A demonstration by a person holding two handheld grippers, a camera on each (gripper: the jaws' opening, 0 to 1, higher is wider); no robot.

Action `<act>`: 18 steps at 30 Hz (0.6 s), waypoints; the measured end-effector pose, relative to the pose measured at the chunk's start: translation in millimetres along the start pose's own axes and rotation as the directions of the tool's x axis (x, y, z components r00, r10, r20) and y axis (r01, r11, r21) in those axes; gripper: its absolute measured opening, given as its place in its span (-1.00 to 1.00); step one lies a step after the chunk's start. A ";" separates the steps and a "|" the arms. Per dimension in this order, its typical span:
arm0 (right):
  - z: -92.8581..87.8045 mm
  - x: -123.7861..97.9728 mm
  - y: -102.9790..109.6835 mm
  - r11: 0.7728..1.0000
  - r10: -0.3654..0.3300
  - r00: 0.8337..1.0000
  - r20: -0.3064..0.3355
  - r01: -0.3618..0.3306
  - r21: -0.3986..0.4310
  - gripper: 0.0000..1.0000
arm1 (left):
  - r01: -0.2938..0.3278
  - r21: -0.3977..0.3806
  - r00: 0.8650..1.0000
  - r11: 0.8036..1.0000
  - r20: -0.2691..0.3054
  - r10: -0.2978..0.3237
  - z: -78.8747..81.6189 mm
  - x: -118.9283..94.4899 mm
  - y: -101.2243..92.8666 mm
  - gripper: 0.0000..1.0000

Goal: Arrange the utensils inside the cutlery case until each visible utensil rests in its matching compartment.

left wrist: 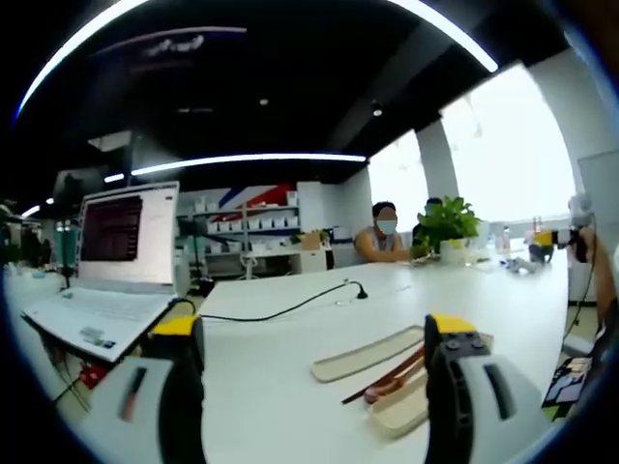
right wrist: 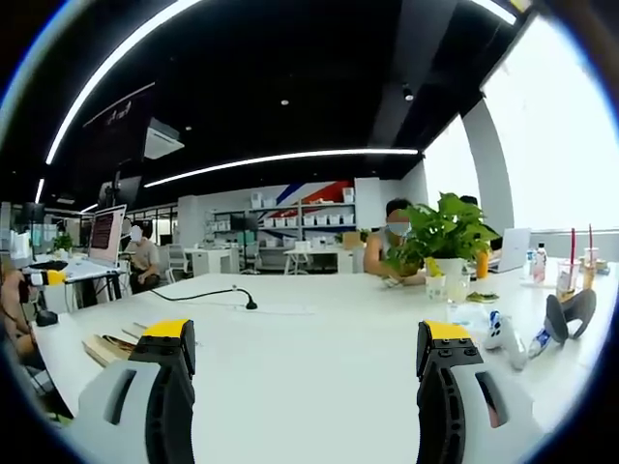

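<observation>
The fingers (left wrist: pixel 180 340) of the left gripper (left wrist: pixel 314 338) are held wide apart, with nothing between them, above the white table (left wrist: pixel 290 387). The fingers (right wrist: pixel 166 343) of the right gripper (right wrist: pixel 308 340) are likewise spread apart and hold nothing.

In the left gripper view, the cutlery case (left wrist: pixel 401 406) is seen lying on the table just beside the inner edge of the right-hand jaw. It is a beige, elongated tray. A matching flat beige lid (left wrist: pixel 368 354) is laid beside it, at an angle. A reddish-brown utensil with a pink end (left wrist: pixel 392 382) and thin dark chopsticks (left wrist: pixel 372 387) are laid across the case, partly hidden by the jaw; which compartments they occupy cannot be determined. An open white laptop (left wrist: pixel 116 261) is placed at the left of the table, and a black cable (left wrist: pixel 280 311) is run across the table surface.

In the right gripper view, the case and utensils (right wrist: pixel 111 346) are seen at the far left table edge, well apart from the jaws, too small for detail. A potted green plant (right wrist: pixel 440 242) is placed on the table at the right, with bottles (right wrist: pixel 537 263) near it. The black cable (right wrist: pixel 208 295) is seen on the table ahead
</observation>
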State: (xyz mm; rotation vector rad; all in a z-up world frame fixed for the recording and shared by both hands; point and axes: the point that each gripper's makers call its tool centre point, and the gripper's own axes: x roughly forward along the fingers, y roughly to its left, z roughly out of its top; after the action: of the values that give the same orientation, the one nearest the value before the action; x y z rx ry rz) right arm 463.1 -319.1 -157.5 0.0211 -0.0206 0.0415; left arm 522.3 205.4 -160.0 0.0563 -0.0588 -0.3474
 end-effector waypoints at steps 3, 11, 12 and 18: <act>3.6 1.3 2.7 1.000 0.013 1.000 0.007 -0.013 -0.007 0.98 | 0.010 -0.003 1.000 1.000 -0.003 -0.010 0.8 2.2 1.2 1.00; 6.6 4.6 5.8 0.999 0.036 0.999 -0.014 -0.036 -0.032 0.98 | 0.041 -0.013 0.999 0.999 -0.003 -0.041 3.7 2.9 0.6 1.00; 7.5 4.7 5.0 0.999 0.034 0.999 -0.016 -0.034 -0.032 0.98 | 0.040 -0.015 0.999 0.999 0.002 -0.039 4.9 2.6 1.0 1.00; 12.4 10.4 5.1 0.998 0.045 0.999 -0.016 -0.046 -0.037 0.95 | 0.018 -0.005 1.000 1.000 0.002 -0.017 6.0 -0.3 5.9 0.98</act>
State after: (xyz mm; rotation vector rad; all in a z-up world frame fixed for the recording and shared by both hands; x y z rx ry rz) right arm 473.0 -313.8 -144.8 -0.0167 -0.0063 0.0867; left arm 523.6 210.8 -153.6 0.0515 -0.0595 -0.3651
